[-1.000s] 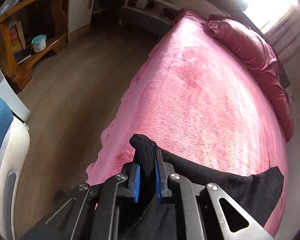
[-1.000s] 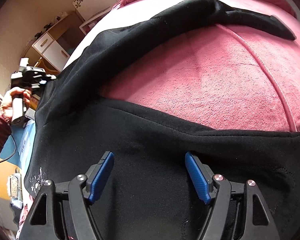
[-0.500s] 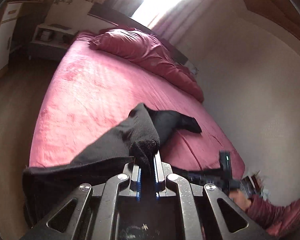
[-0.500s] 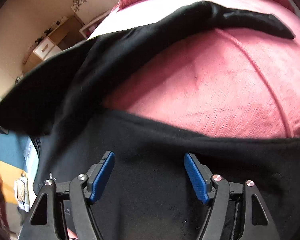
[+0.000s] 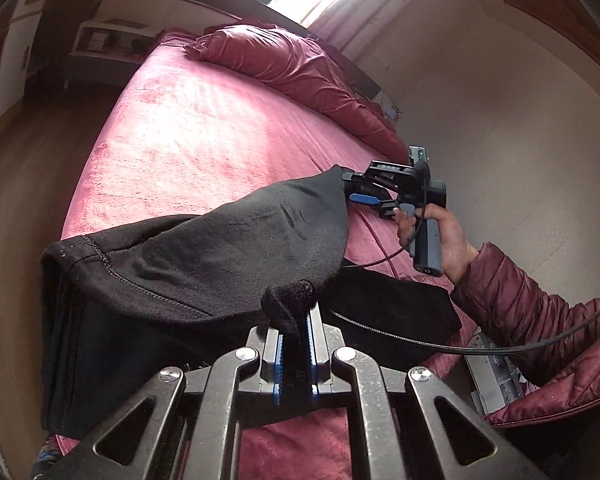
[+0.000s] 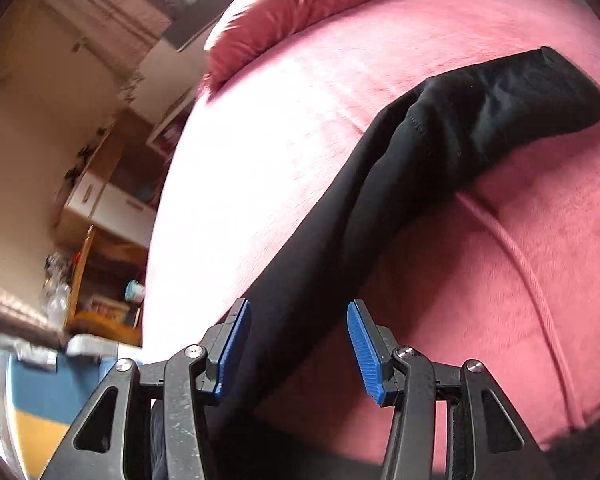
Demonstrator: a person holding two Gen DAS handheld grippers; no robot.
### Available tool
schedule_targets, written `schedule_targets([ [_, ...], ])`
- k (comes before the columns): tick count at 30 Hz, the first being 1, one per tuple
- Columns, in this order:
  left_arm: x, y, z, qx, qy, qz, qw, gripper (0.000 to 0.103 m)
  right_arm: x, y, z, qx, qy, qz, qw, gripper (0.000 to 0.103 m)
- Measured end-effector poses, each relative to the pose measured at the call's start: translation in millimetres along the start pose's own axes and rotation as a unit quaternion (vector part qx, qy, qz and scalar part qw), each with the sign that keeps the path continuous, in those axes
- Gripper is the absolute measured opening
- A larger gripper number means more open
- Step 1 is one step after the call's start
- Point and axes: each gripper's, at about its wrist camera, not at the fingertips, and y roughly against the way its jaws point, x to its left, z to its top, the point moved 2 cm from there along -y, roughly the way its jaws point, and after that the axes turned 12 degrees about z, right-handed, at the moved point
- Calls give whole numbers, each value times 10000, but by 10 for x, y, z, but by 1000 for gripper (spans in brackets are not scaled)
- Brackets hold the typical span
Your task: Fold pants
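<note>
Black fleece pants (image 5: 204,248) lay across the foot of a pink-covered bed (image 5: 188,132), with one part lifted off the cover. The left gripper (image 5: 296,344) had its jaws pressed nearly together on a bunched edge of the fabric, and the cloth hung from it in a raised sheet towards the far side. In the right wrist view a single leg (image 6: 440,168) ran away over the bed to its cuff, lying flat on the cover.

The right gripper (image 6: 296,356) stood with its jaws wide apart and gripped nothing; the dark leg passed between the blue pads (image 6: 362,352) without being pinched. In the left wrist view that same gripper (image 5: 364,196) sat just beside the far corner of the lifted cloth, held in the right hand (image 5: 440,236).

The step in hand looked like the lengthwise fold, one leg being carried over onto the other. The next move probably called for the right jaws to close on the far corner, so both grippers could bring the raised half across evenly and lay its edges on the leg below without the fabric sagging between them.
</note>
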Motion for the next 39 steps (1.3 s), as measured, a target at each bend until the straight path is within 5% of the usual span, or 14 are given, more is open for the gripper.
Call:
schedule_targets([
  [8,66,-5,63,70,-33,123,9999,9,-220,-300,514,-117,-319,-451,9984,31],
  [18,109,7,62,157,1,236,9996,9,-89,53,772,-524,108,-814,9952,33],
  [23,85,26,67,181,6,262,9995,9,-157,-219,861,-110,-52,-653,9978,33],
  [26,107,40,98,168,60,321,9993,9,-244,-469,802,312,-127,-1059,9938,27],
  [28,170,16,159,170,132,462,9987,9,-219,-461,801,260,-64,-948,9951,7],
  [34,600,-23,893,-336,464,1542,9864,9,116,20,844,-241,344,-298,9987,7],
  [39,967,43,1598,-967,916,2008,9705,9,281,672,605,-602,590,473,9953,7],
])
